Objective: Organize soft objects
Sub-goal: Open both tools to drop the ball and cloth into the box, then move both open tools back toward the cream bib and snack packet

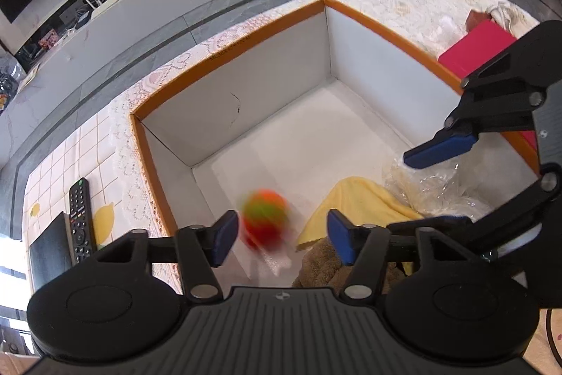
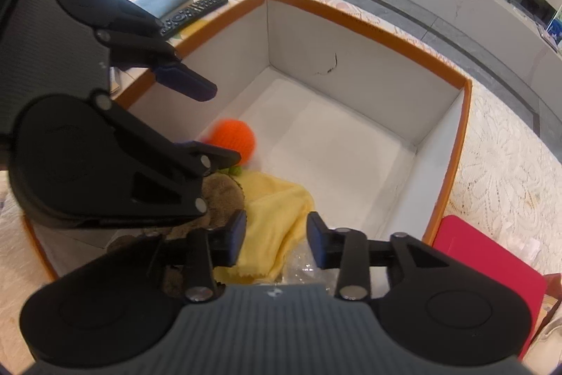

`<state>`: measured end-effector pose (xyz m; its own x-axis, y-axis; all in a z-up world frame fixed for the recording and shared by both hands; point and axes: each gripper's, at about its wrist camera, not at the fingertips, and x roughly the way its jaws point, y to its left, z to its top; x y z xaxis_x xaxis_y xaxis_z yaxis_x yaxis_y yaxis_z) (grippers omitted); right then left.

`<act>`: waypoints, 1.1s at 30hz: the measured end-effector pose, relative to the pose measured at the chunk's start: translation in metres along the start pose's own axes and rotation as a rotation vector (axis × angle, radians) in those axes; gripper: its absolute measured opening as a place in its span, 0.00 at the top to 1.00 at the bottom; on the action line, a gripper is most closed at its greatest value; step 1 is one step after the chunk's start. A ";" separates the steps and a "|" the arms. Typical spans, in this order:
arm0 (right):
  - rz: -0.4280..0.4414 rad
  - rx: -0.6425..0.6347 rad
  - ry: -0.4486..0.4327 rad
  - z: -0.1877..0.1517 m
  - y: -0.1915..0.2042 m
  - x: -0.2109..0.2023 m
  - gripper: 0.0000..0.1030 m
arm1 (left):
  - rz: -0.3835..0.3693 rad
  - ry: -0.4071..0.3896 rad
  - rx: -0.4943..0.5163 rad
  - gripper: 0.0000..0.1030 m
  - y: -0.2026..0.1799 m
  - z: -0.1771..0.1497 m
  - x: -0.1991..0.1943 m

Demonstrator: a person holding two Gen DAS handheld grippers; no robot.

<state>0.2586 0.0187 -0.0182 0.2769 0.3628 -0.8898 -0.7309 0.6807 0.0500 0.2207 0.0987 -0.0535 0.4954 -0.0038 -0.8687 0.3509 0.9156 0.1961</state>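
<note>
Blurred orange-green knitted ball [image 1: 264, 219] inside orange-rimmed box [image 1: 246, 37], beside one yellow cloth [image 1: 354, 202]; green seen from left wrist only; left gripper [image 1: 279, 239] and right gripper [image 2: 275, 239] jaws wide apart, empty

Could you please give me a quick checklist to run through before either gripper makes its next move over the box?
1. Left gripper open and empty: ok, its fingers stand apart with nothing between them.
2. Right gripper open and empty: ok.
3. Ball at rest: not ok, it is motion-blurred in the left view.
4. Ball inside the box: ok in the right view, over the white floor near the left wall.
5. Yellow cloth and brown plush inside the box: ok.
6. Grippers apart from each other: cannot tell, they crowd the same near corner.
</note>
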 end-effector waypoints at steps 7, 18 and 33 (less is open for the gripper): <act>-0.029 0.023 -0.093 -0.018 0.002 -0.043 0.45 | -0.006 -0.110 -0.083 0.27 -0.002 -0.008 -0.038; -0.124 0.227 -0.265 -0.092 -0.019 -0.129 0.31 | -0.088 -0.330 -0.135 0.27 -0.055 -0.017 -0.107; -0.433 0.436 -0.287 -0.234 -0.068 -0.186 0.30 | -0.310 -0.371 0.075 0.30 -0.182 0.016 -0.104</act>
<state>0.1110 -0.2439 0.0378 0.6870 0.1132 -0.7178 -0.2152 0.9752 -0.0521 0.1177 -0.0743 0.0086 0.6037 -0.4268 -0.6733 0.5759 0.8175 -0.0018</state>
